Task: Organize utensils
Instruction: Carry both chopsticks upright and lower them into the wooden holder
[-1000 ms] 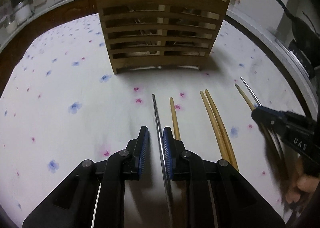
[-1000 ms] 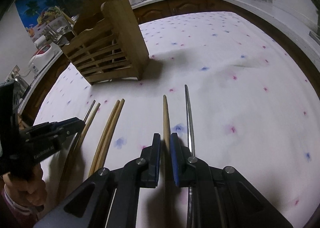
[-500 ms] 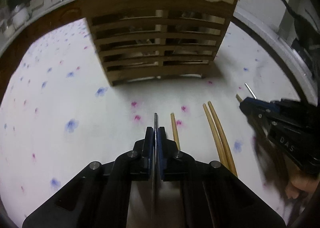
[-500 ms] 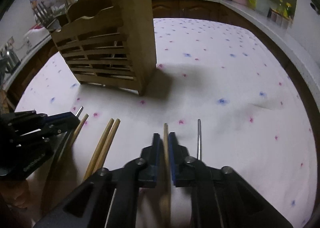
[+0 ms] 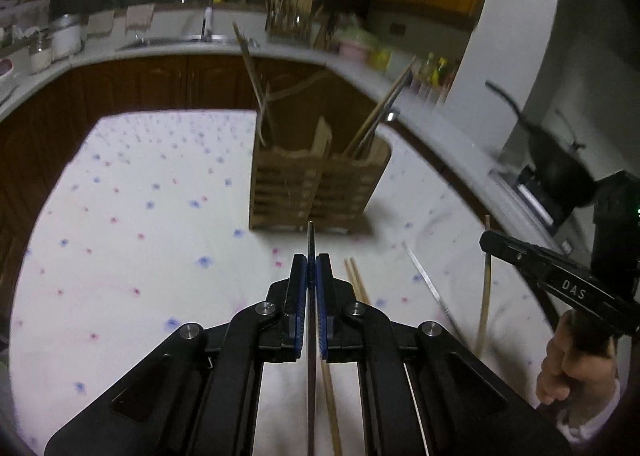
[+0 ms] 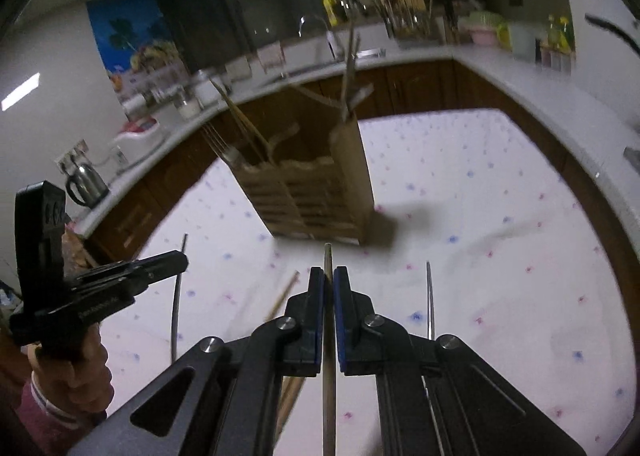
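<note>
My left gripper (image 5: 311,260) is shut on a metal chopstick (image 5: 311,234) and holds it off the table, pointing toward the slatted wooden utensil holder (image 5: 316,183). My right gripper (image 6: 329,272) is shut on a wooden chopstick (image 6: 328,256), also lifted and aimed at the holder (image 6: 316,195). Each gripper shows in the other's view: the right gripper (image 5: 486,240) at the right, the left gripper (image 6: 176,260) at the left. A pair of wooden chopsticks (image 5: 354,280) and a metal chopstick (image 5: 424,280) lie on the cloth. Several utensils stand in the holder.
The table wears a white flowered cloth (image 5: 140,223), with a brown cabinet and a pale counter (image 5: 120,55) curving round it. A dark pan (image 5: 560,171) sits at the right and a kettle (image 6: 86,183) at the left. A hand (image 5: 572,368) grips the right tool.
Both grippers closed on their chopsticks, the left on the metal one and the right on the wooden one, then rose and lifted them off the cloth. The holder now sits lower and smaller in both views.
</note>
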`<control>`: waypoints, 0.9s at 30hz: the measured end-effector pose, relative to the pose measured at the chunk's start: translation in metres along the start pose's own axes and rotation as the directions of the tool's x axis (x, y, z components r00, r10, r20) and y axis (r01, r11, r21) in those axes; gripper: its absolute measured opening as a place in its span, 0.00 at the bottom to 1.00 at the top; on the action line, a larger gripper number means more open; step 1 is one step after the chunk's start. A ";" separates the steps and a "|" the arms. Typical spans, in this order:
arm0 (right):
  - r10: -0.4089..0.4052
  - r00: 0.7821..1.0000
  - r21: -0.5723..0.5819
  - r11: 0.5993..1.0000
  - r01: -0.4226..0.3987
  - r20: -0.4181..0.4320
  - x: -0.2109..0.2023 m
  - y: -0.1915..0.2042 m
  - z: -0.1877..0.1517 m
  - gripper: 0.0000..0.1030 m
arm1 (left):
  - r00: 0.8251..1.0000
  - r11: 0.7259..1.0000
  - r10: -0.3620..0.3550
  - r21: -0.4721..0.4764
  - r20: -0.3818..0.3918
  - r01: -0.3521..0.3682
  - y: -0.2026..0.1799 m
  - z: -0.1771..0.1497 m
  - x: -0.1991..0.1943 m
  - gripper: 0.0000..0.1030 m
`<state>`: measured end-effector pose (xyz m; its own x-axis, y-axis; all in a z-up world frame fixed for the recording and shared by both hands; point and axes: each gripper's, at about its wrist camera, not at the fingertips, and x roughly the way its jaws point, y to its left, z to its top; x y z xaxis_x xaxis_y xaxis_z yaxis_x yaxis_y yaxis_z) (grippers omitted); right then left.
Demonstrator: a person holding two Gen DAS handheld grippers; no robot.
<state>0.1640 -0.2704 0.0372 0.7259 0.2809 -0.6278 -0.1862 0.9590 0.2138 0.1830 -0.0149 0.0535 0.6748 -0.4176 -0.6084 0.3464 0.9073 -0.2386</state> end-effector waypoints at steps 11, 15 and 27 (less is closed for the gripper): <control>0.014 0.987 -0.007 1.000 -0.013 0.163 -0.056 0.012 0.031 0.05 | 0.994 1.000 -0.001 -0.011 0.112 0.003 0.004 0.018 -0.044 0.04; 0.011 0.982 -0.011 1.000 -0.010 0.191 -0.059 0.015 0.040 0.05 | 0.992 1.000 0.006 -0.027 0.126 -0.003 0.008 0.021 -0.046 0.04; 0.008 0.968 -0.002 1.000 -0.008 0.251 -0.057 0.014 0.064 0.05 | 0.976 0.999 0.027 -0.042 0.218 -0.018 0.011 0.057 -0.059 0.04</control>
<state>0.1625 -0.2756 0.1243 0.8671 0.2703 -0.4185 -0.1935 0.9568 0.2171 0.1843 0.0171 0.1300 0.8097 -0.3936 -0.4353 0.3060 0.9161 -0.2592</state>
